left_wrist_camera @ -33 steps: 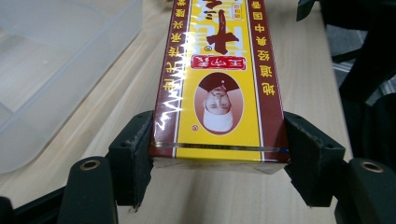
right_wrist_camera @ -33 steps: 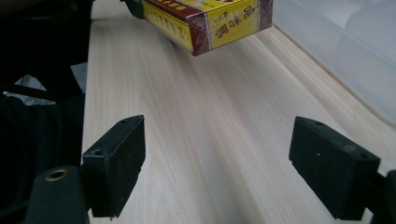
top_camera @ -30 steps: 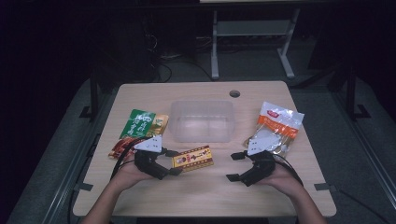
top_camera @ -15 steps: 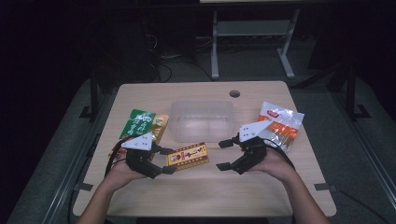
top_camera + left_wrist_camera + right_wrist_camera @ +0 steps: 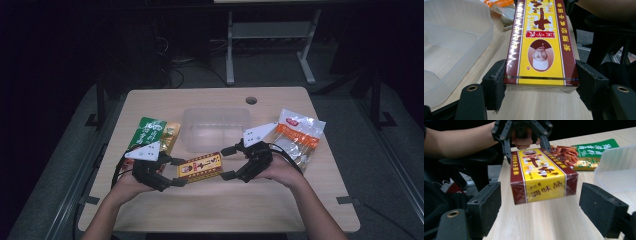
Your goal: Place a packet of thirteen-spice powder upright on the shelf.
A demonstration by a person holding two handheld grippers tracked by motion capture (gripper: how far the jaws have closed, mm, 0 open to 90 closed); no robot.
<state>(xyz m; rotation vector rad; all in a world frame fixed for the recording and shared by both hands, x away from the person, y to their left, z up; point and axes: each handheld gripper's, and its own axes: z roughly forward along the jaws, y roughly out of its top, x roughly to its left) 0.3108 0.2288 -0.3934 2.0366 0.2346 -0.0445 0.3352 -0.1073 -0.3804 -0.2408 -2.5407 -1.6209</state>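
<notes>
A yellow and maroon box (image 5: 200, 167) lies lengthwise between my two grippers near the table's front. My left gripper (image 5: 177, 171) is shut on its left end. In the left gripper view the pads (image 5: 495, 82) press both long sides of the box (image 5: 541, 42). My right gripper (image 5: 227, 163) stands open at the box's right end. In the right gripper view the box (image 5: 541, 177) hangs just ahead of the wide gap of that gripper (image 5: 549, 205), untouched by either pad, with the left gripper (image 5: 526, 148) clamped on its far end.
A clear plastic container (image 5: 215, 111) sits behind the box at the table's middle. A green packet (image 5: 150, 131) lies left of it over a red snack packet (image 5: 564, 152). An orange and white bag (image 5: 299, 134) lies at the right. Bare wood (image 5: 225, 210) runs along the front edge.
My right gripper has moved left and up toward the box's right end, with its jaws still apart. The left gripper and the box have barely shifted.
</notes>
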